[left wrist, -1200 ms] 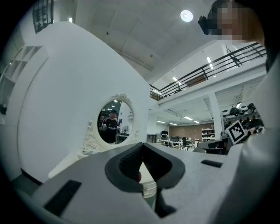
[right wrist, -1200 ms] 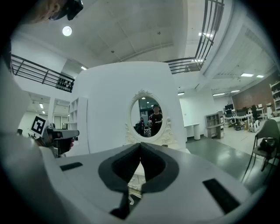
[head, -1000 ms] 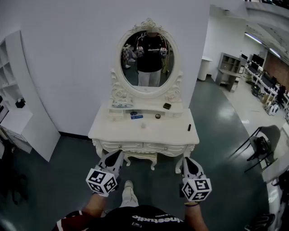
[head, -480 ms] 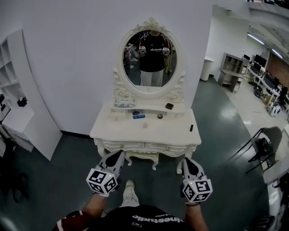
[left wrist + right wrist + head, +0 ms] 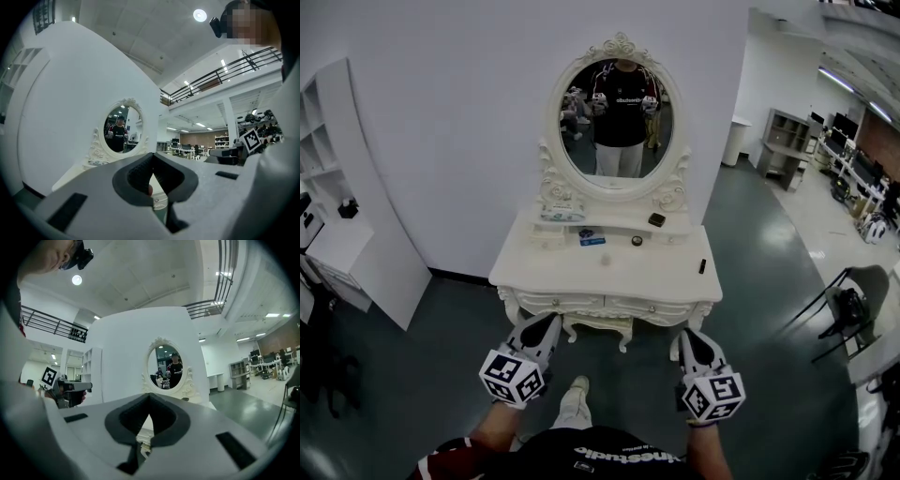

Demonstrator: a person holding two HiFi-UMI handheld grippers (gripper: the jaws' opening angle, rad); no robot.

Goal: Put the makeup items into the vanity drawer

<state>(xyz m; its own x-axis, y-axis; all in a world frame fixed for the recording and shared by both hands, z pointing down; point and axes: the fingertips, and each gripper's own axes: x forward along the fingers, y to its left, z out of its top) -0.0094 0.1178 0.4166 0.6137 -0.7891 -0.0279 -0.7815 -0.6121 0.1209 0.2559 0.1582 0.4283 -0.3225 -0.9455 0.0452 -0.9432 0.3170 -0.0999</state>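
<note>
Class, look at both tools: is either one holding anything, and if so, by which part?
Nothing is held: the left tool and right tool are both shut, empty, in front of the vanity.

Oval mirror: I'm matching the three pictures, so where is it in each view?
Head view: oval mirror top centre, above the vanity table.
Left gripper view: left of centre, on the white wall.
Right gripper view: just right of centre.
Shared landmark: the reflected person in a dark top.

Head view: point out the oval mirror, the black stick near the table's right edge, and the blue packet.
oval mirror [image 5: 619,117], head view, middle of the glass.
black stick [image 5: 702,266], head view, middle of its length.
blue packet [image 5: 592,240], head view, its top face.
</note>
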